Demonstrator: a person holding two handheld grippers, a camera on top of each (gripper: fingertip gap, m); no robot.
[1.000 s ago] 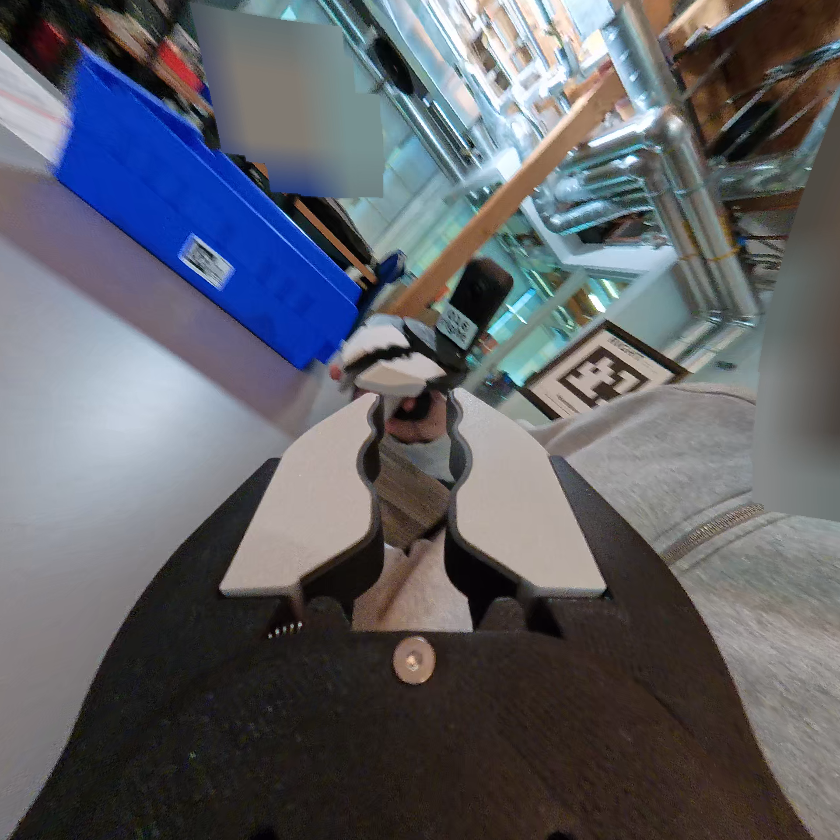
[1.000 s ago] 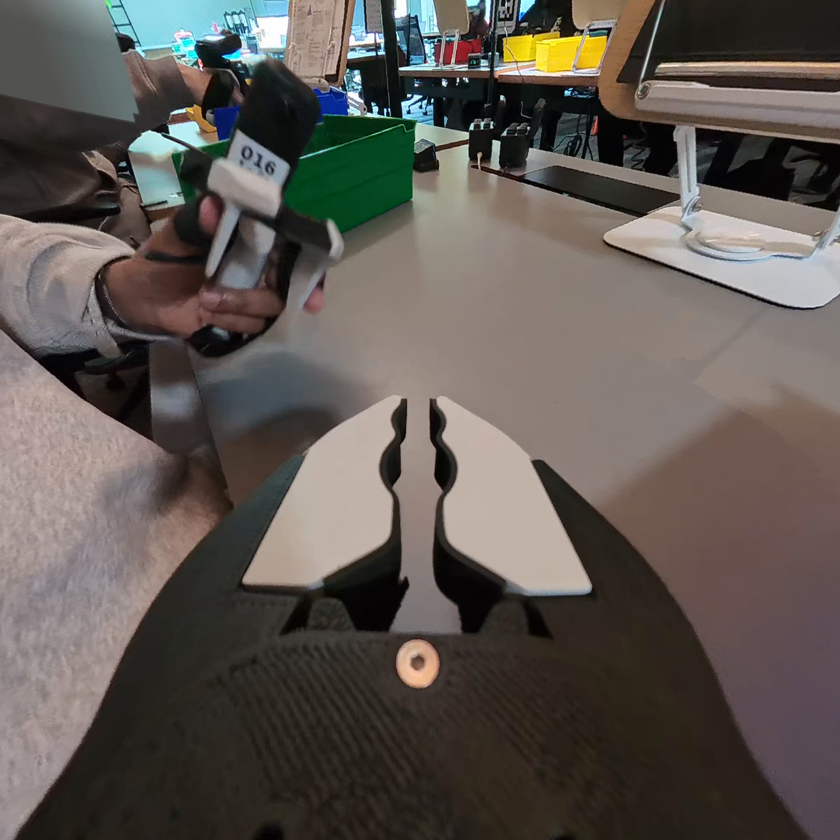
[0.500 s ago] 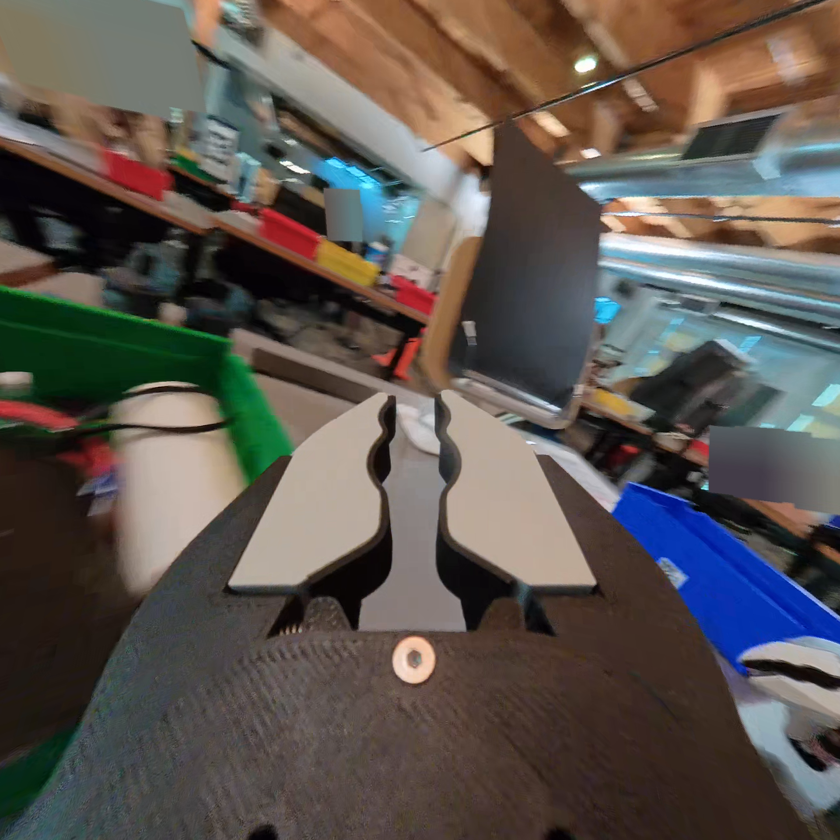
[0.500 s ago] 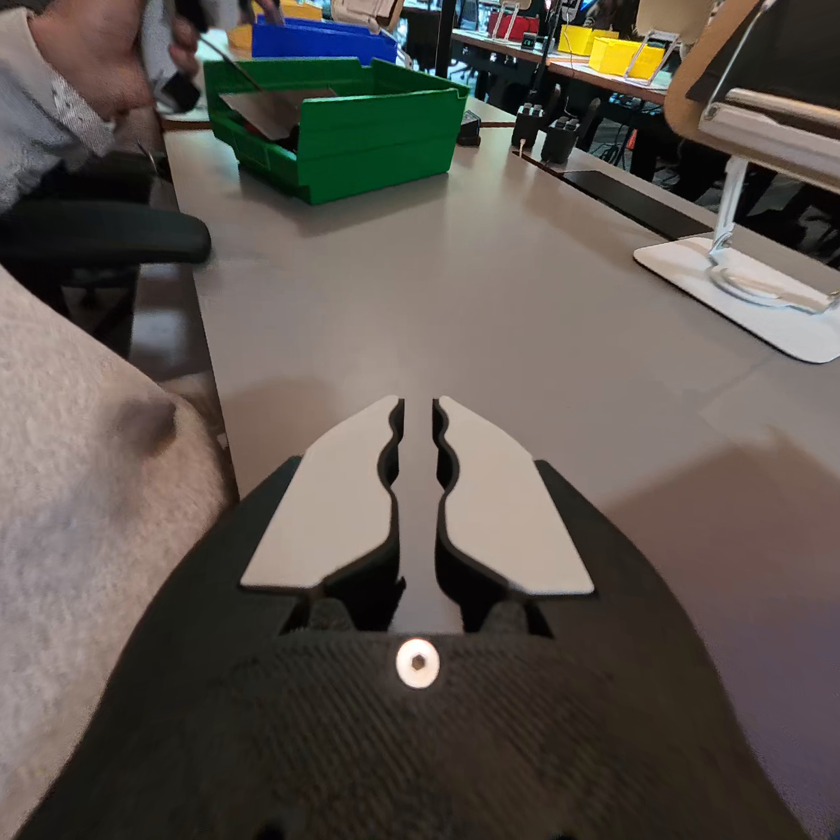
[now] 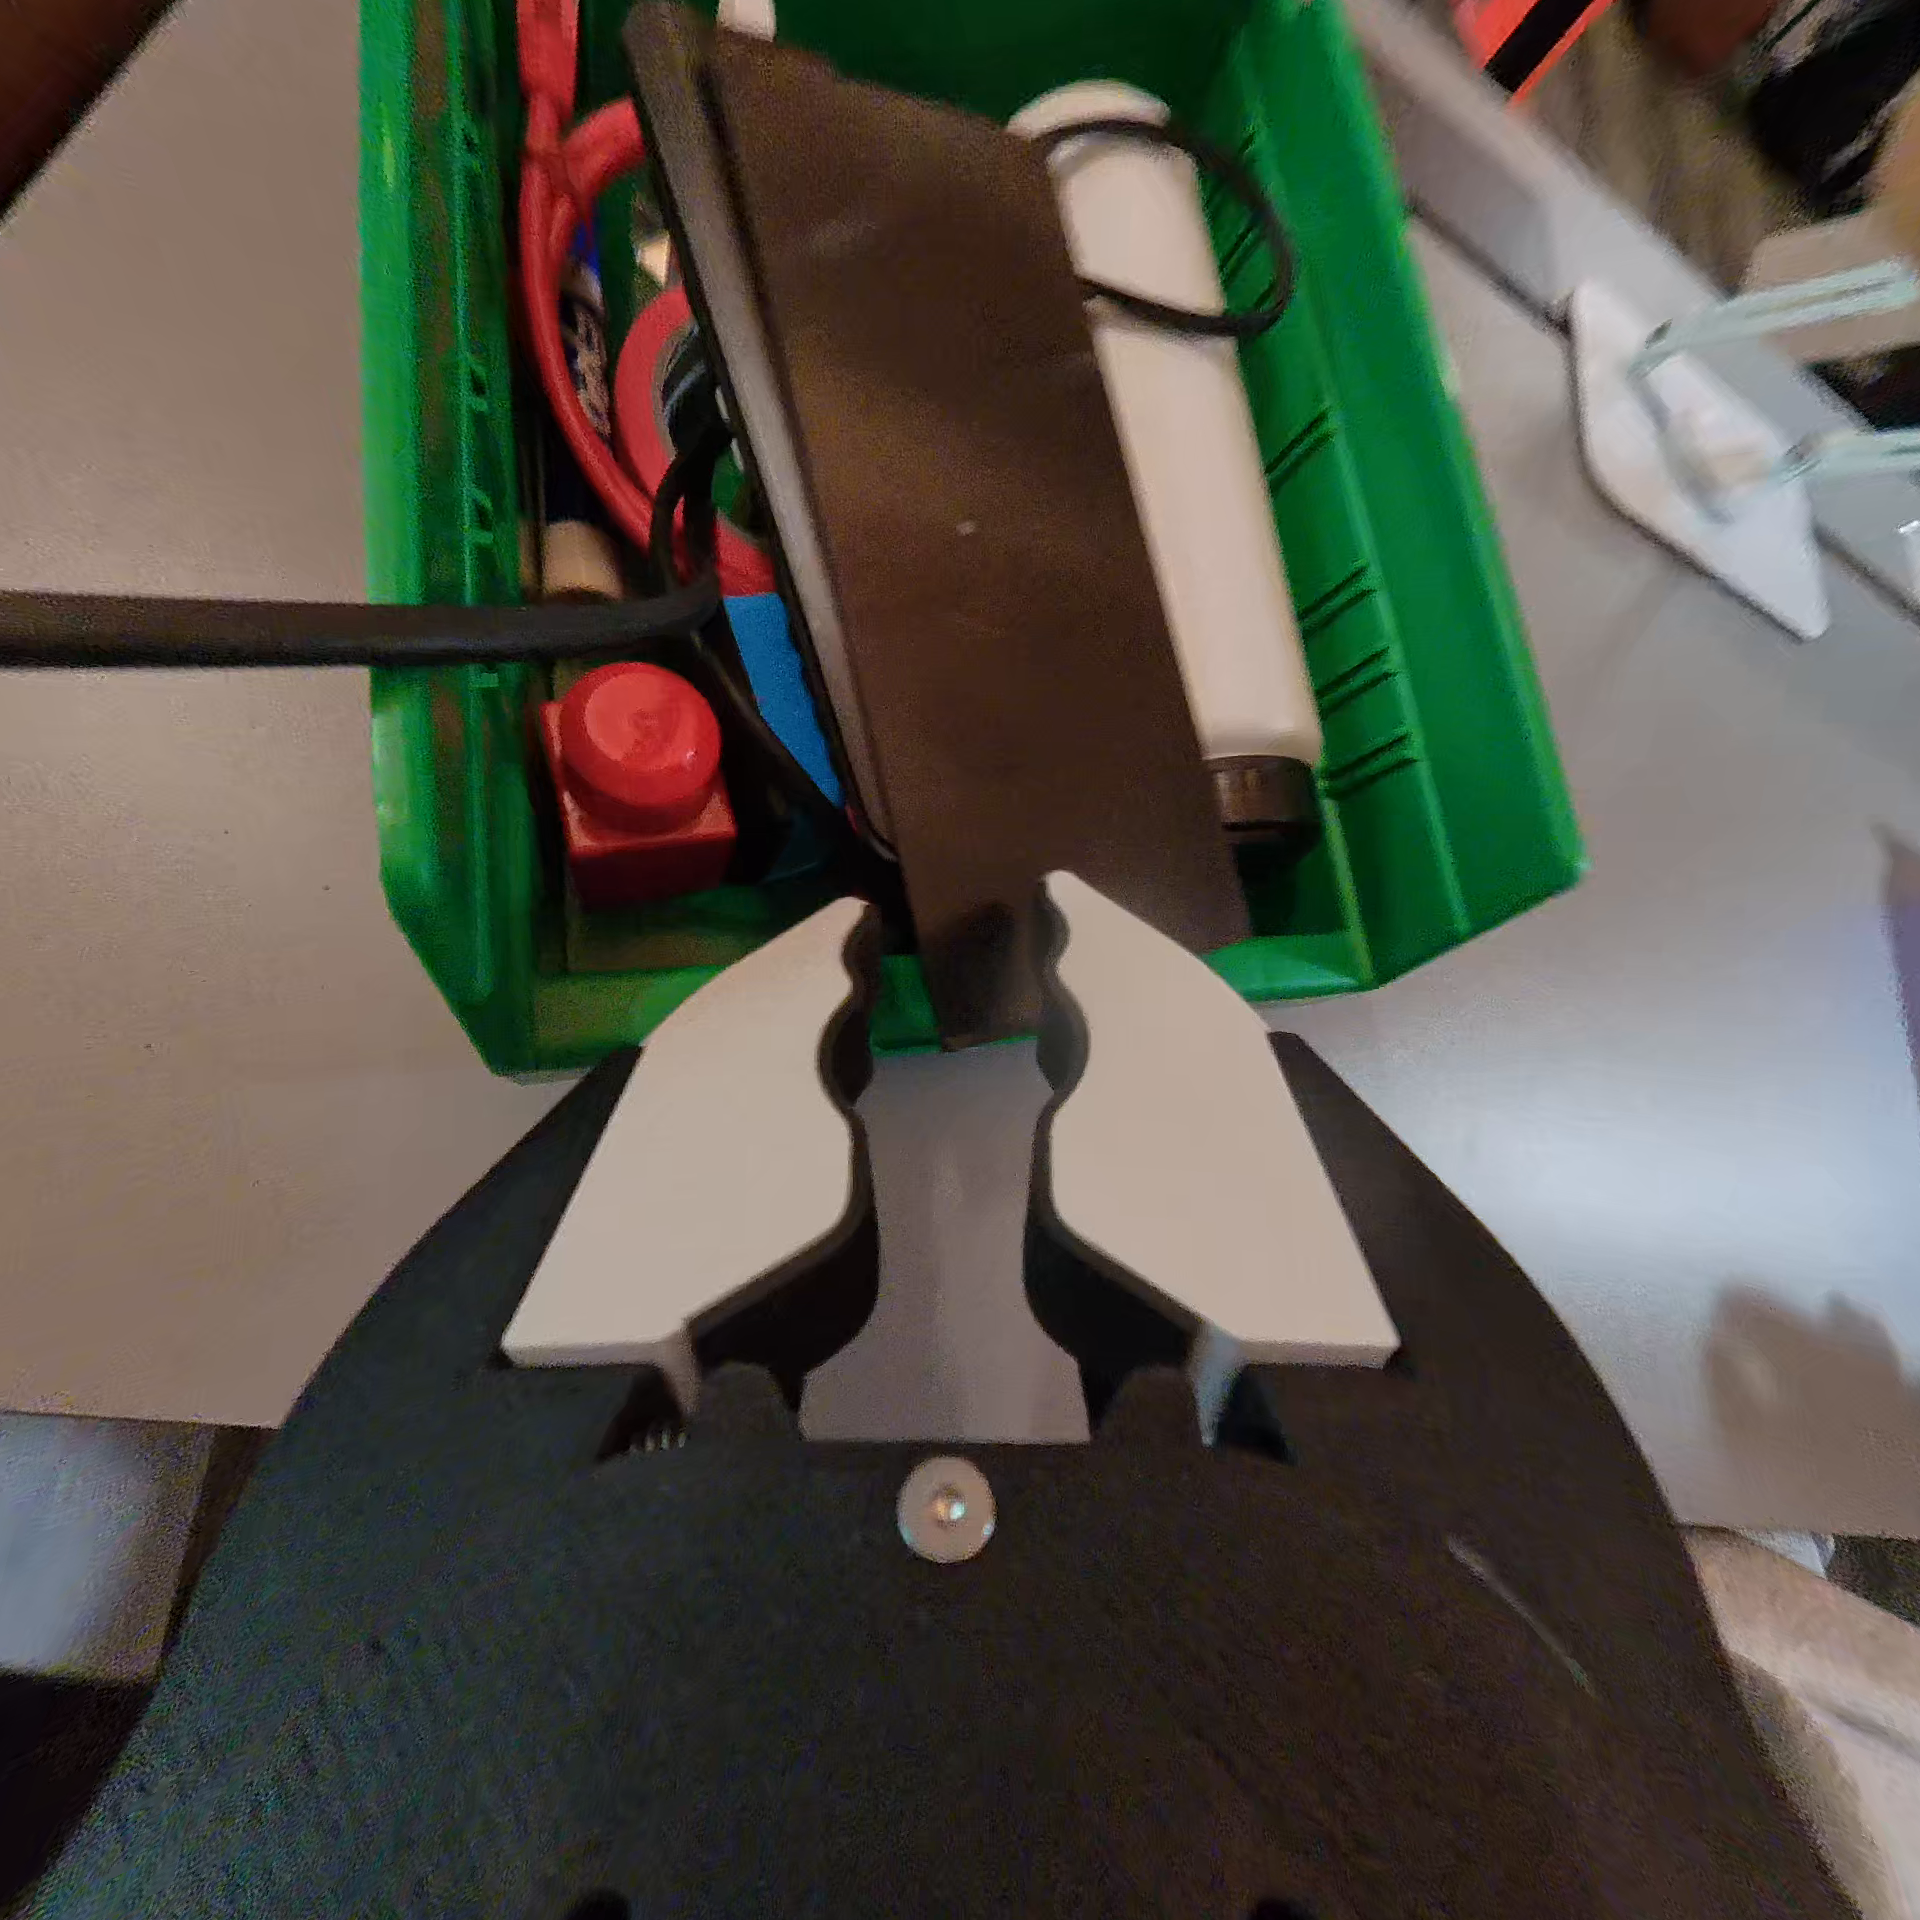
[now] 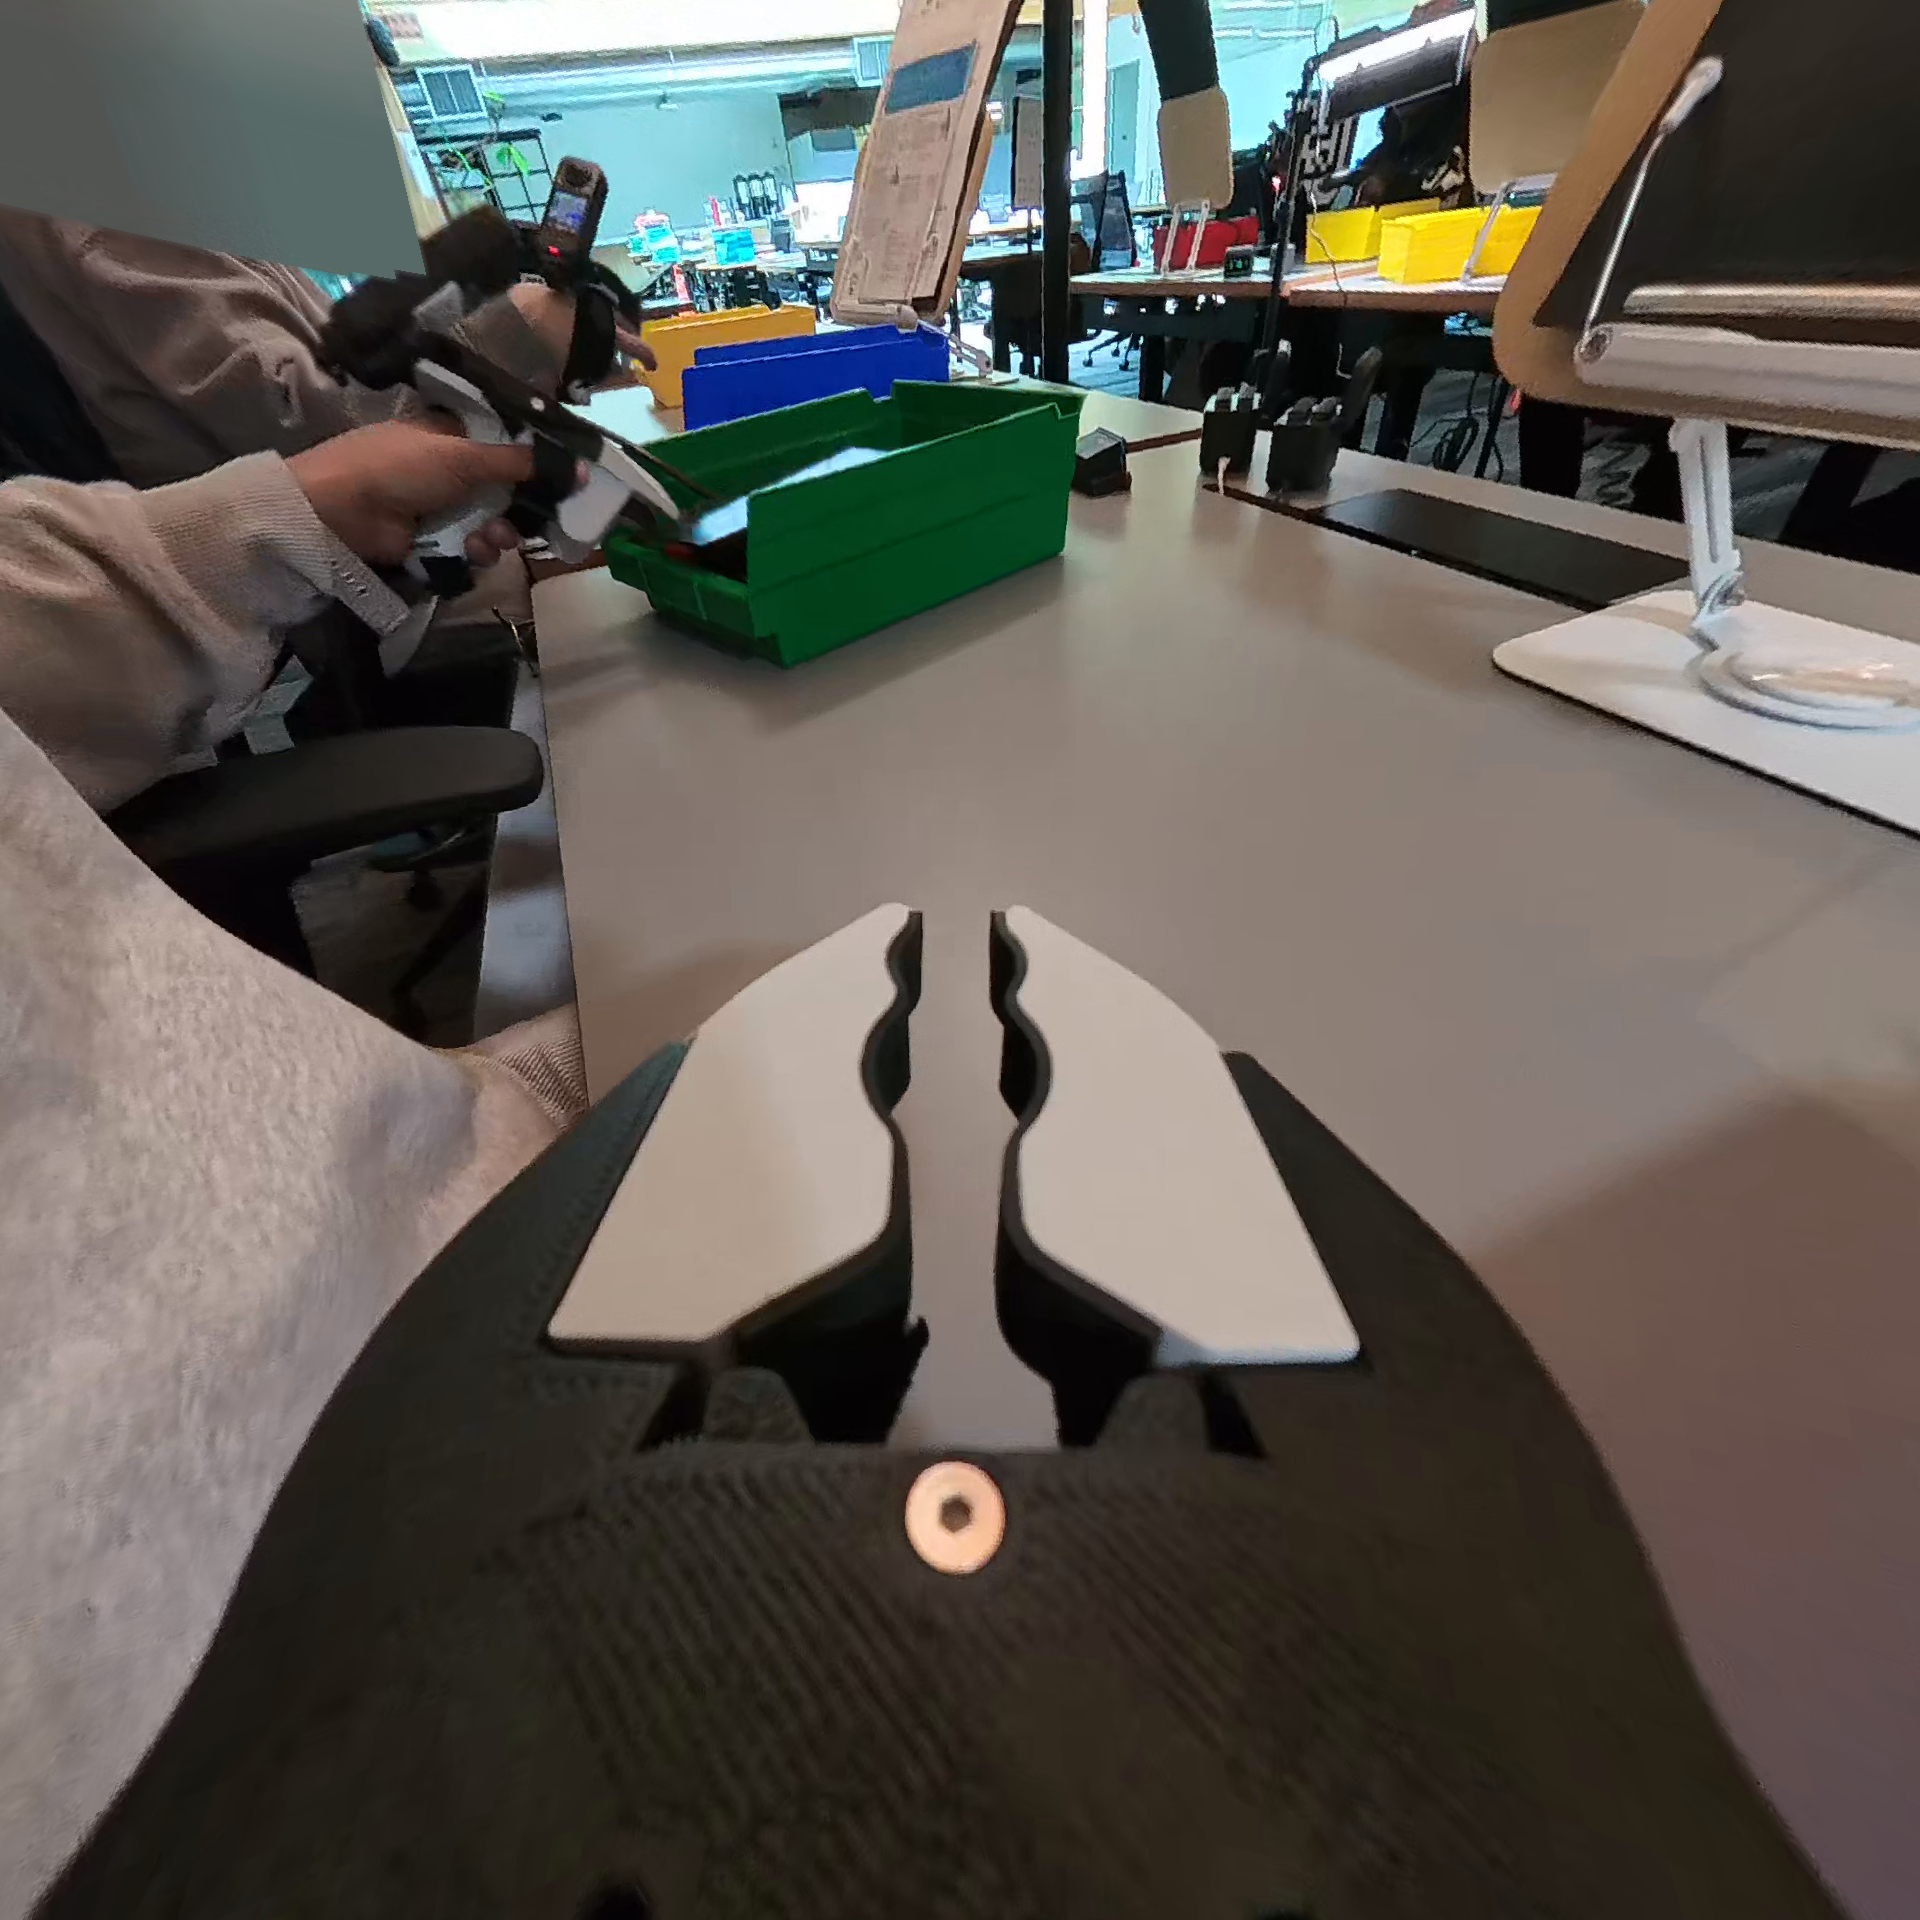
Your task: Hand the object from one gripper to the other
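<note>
A flat black panel (image 5: 935, 468) leans in a green bin (image 5: 1455, 623), its near end sticking out over the near rim. My left gripper (image 5: 954, 914) is open, with that near end between the fingertips; the right finger is close against it and a gap shows on the left. In the right wrist view the left gripper (image 6: 623, 499), held in a hand, reaches down to the near end of the green bin (image 6: 883, 540), where the panel (image 6: 790, 478) shows. My right gripper (image 6: 954, 920) is shut and empty, low over the grey table (image 6: 1143, 779).
The bin also holds a white cylinder (image 5: 1184, 416), a red button block (image 5: 639, 758), red cables and a black cable (image 5: 260, 634) trailing left. A white stand base (image 6: 1714, 675) is at the right. Blue (image 6: 810, 374) and yellow bins stand behind. A chair armrest (image 6: 343, 790) is left. Left tips to right tips: about 50 centimetres.
My left gripper has swung from pointing across the room down onto the green bin, and its jaws have opened wider around the panel's end. My right gripper has stayed shut over the table.
</note>
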